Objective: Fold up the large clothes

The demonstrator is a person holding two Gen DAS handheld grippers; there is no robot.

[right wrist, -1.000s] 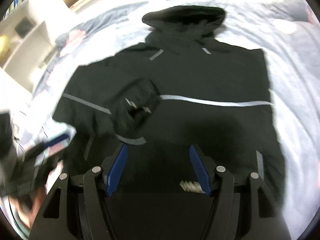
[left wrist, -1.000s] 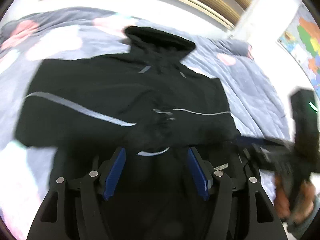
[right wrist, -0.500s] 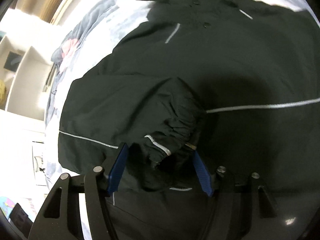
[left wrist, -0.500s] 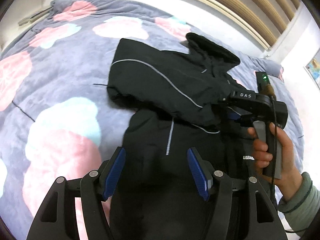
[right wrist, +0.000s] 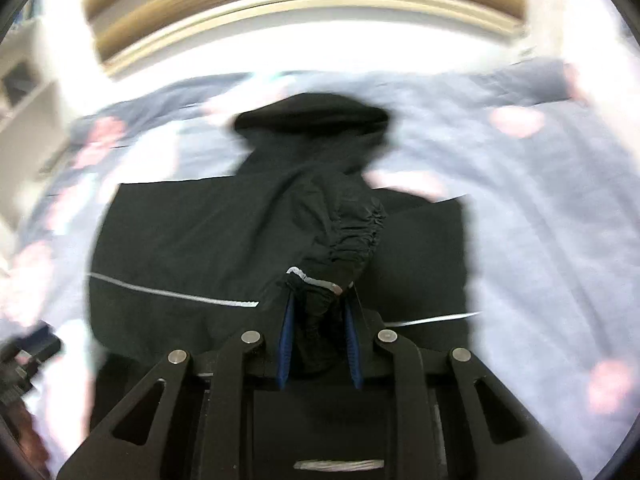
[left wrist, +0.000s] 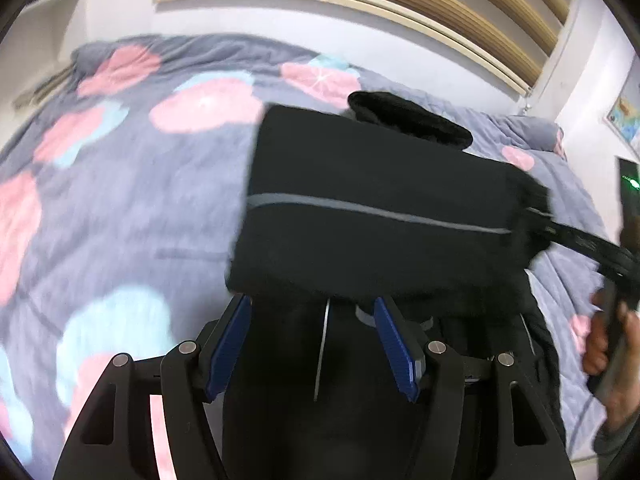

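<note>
Black jacket (right wrist: 208,240) blurred; right gripper (right wrist: 318,316) closing on cuff (right wrist: 352,232) (tip hidden); left gripper (left wrist: 312,344) wide, empty.

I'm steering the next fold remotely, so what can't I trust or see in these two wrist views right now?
- Black hooded jacket, lower hem: both views, hidden behind the gripper bodies.
- Elastic sleeve cuff: right wrist view, its end is buried between the closing right gripper pads.
- Left gripper: open, with nothing between its pads; fabric below is uniformly dark, layers unreadable.
- Grey floral quilt: right wrist view, motion-blurred.
- Jacket's other sleeve: not identifiable in either view.
</note>
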